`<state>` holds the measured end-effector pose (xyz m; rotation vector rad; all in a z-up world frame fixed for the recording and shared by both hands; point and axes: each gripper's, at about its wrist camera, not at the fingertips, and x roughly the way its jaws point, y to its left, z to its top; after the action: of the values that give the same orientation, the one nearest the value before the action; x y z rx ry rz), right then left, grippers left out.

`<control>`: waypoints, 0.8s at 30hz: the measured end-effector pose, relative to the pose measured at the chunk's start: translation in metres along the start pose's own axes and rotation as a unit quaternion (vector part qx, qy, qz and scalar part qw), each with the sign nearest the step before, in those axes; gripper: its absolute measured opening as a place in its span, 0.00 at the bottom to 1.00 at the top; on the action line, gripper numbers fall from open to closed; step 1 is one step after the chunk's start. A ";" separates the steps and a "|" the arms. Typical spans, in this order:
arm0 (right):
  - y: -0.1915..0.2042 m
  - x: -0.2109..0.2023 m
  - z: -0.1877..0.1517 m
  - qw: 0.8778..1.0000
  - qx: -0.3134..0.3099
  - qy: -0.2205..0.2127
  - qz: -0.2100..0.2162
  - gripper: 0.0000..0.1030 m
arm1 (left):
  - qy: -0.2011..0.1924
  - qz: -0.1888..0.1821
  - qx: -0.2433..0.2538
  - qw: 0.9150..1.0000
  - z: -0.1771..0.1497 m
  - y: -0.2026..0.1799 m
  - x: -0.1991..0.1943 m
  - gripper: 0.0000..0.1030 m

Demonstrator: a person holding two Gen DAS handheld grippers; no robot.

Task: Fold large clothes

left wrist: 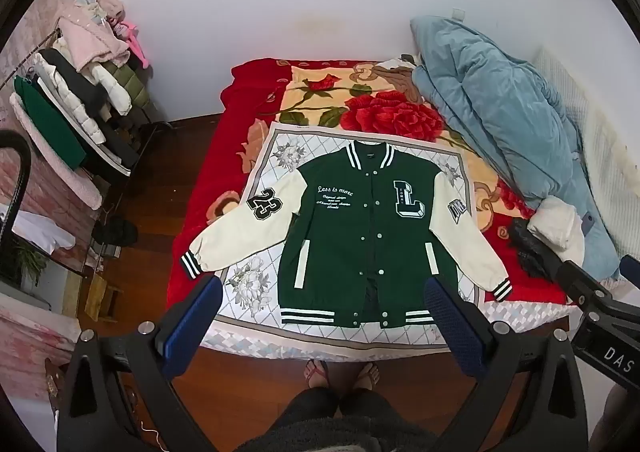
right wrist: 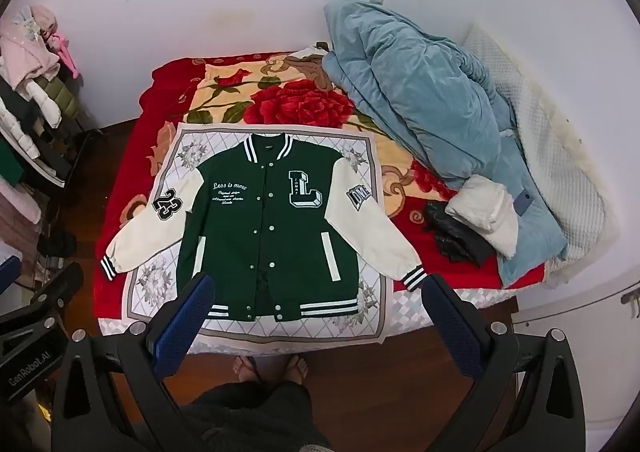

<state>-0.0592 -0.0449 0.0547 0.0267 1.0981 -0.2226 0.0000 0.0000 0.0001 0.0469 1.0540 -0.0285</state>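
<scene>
Bare feet (left wrist: 340,374) on wooden floor (left wrist: 248,384) at the bed (left wrist: 192,236) — green varsity jacket (left wrist: 356,232) spread flat on it, blue quilt (left wrist: 508,124) piled alongside. Left gripper (left wrist: 322,294) and right gripper (right wrist: 316,292) hover above — jaws wide, holding nothing.

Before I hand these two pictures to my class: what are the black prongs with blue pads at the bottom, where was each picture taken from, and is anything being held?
A person stands at the foot of a bed holding a two-finger gripper in each hand. Each gripper carries a wide-angle camera looking along its fingers, so one picture comes from the left gripper and one from the right gripper. The prongs are the fingers, and the blue pads do the gripping. Both grippers are open, above the bed, and hold nothing. A green and cream varsity jacket lies flat, front up, sleeves spread, on a grey floral cloth over a red rose blanket. A bunched blue quilt lies at the bed's right.
</scene>
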 end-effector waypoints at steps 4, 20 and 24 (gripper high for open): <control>0.000 0.000 0.001 1.000 0.001 -0.002 -0.001 1.00 | 0.001 0.001 0.001 1.000 0.000 0.000 0.000 1.00; -0.001 -0.001 0.005 1.000 -0.001 0.001 0.001 1.00 | 0.001 0.001 0.003 1.000 0.007 -0.006 -0.003 1.00; -0.001 -0.002 0.006 1.000 -0.002 0.002 0.000 1.00 | 0.000 0.001 0.003 1.000 0.010 -0.009 -0.006 1.00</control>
<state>-0.0552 -0.0466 0.0590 0.0238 1.1027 -0.2200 0.0055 -0.0094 0.0104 0.0539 1.0538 -0.0300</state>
